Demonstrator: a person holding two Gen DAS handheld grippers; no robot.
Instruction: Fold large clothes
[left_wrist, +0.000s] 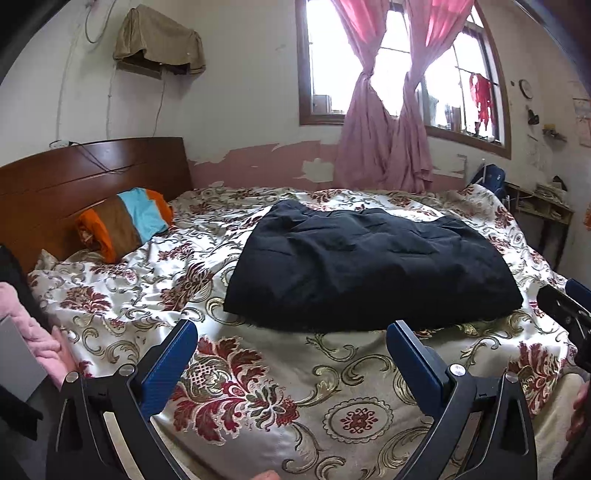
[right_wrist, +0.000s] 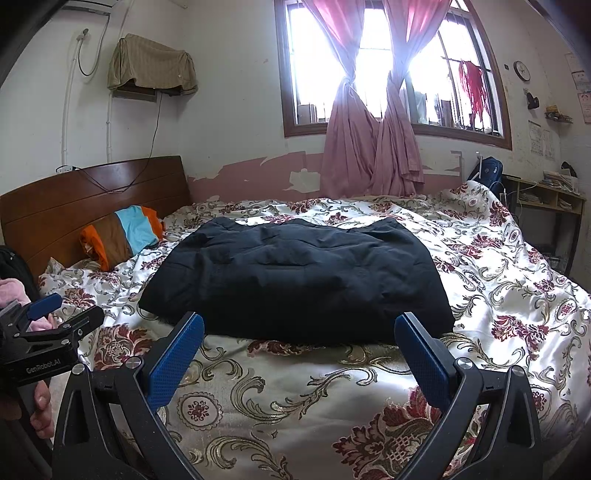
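Fingers (left_wrist: 173, 354) of both the left gripper (left_wrist: 291, 354) and right gripper (right_wrist: 299, 350) gape wide, empty, above the floral bedspread (left_wrist: 258, 398), short of the folded dark garment (right_wrist: 295, 280), a striped pillow (left_wrist: 125, 223) by the headboard (left_wrist: 74, 177).

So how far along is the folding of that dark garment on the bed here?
Done: the dark garment lies on the floral bedspread as a compact, puffy rectangle, so it looks folded at least once. In hand: nothing; the left gripper and right gripper are both open, short of its near edge. Left: possibly another fold, though I can't tell.
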